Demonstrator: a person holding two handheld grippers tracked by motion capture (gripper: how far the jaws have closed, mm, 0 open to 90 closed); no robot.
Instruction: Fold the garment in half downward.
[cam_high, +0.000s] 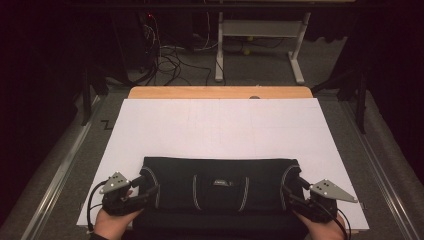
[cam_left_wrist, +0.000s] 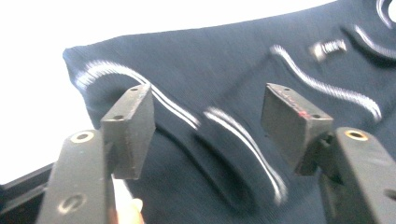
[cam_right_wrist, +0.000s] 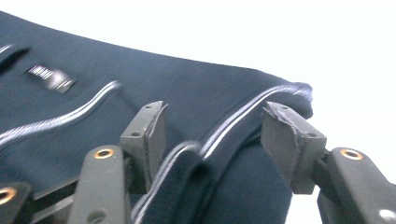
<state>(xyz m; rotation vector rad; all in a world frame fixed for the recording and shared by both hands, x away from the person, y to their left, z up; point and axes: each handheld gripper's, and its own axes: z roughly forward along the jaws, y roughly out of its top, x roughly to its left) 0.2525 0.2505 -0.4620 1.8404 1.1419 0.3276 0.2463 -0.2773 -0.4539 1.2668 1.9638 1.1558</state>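
My left tool (cam_high: 142, 186) sits at the garment's nine o'clock edge and my right tool (cam_high: 295, 190) at its three o'clock edge, both with jaws parted and the pads off the cloth. Between them the folded dark knit garment (cam_high: 220, 192) lies flat, a soft rectangle with pale curved stripes. The left gripper view picks out its ribbed weave and a small woven label (cam_left_wrist: 329, 46), a mere speck from above. The garment rests at six o'clock on smooth white paper (cam_high: 220, 125) covering the wooden desk (cam_high: 220, 92).
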